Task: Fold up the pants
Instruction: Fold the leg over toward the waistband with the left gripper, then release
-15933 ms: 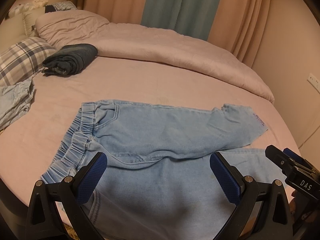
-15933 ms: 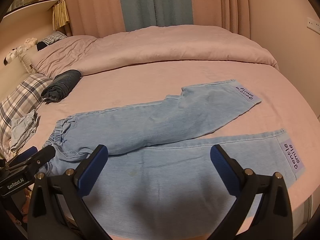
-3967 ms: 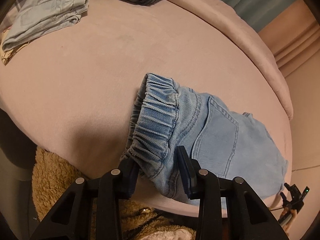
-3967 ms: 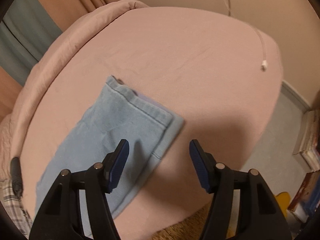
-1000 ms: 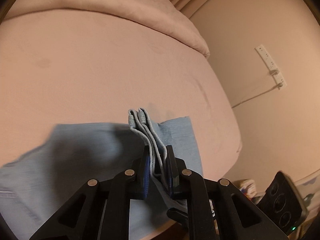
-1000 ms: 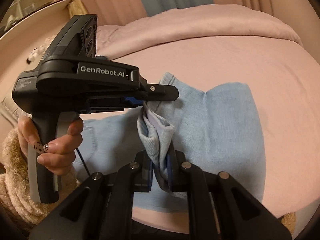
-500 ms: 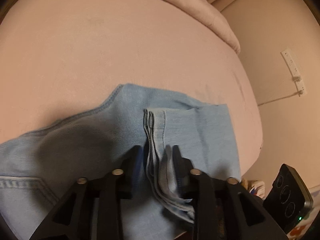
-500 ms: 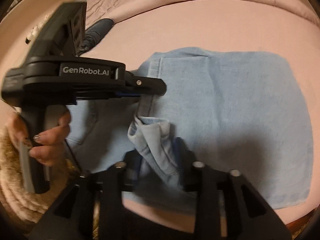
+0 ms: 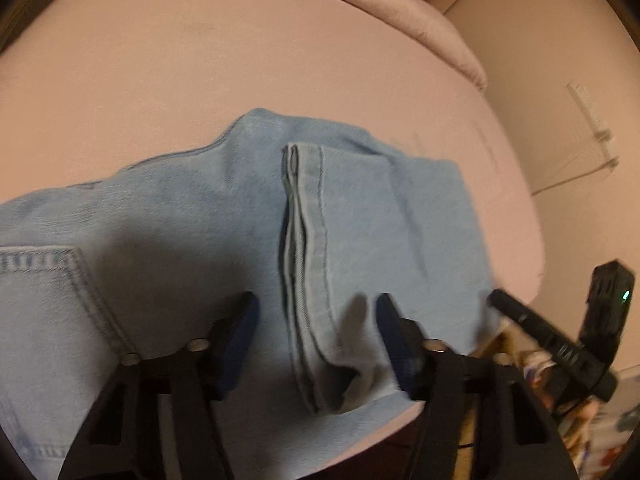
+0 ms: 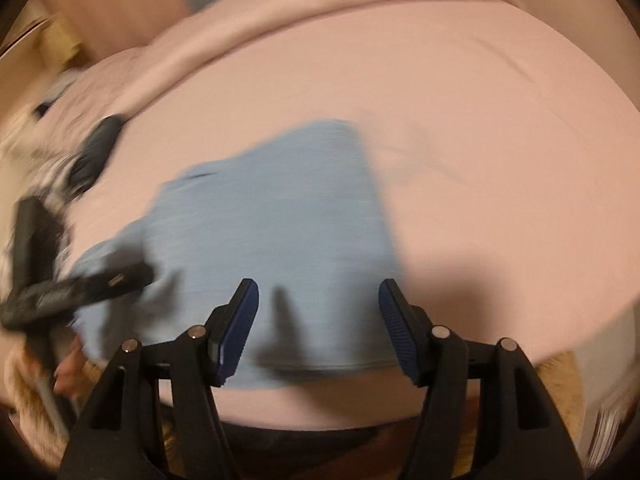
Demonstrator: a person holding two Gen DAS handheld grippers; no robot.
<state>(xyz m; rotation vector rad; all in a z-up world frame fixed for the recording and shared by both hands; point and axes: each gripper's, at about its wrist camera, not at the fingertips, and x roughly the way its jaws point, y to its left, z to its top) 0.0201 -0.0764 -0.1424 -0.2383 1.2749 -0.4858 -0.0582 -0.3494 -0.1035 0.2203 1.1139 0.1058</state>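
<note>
So the light blue denim pants (image 9: 224, 216) are lying folded at the near edge of the round pink-sheeted bed (image 9: 200, 60), filling the lower middle of both views – hemmed cuff layers stacked on top. The left gripper (image 9: 316, 320) has just let go, its jaws apart either side of the cuff fold. The right gripper (image 10: 318, 320) has been opening too, pads clear of the cloth – that view's pretty blurry.

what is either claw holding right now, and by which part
Nothing is held. Both have just been opening: the left claw stands open around the hem edge of the folded jeans without pressing it, and the right claw hangs open above them.
</note>
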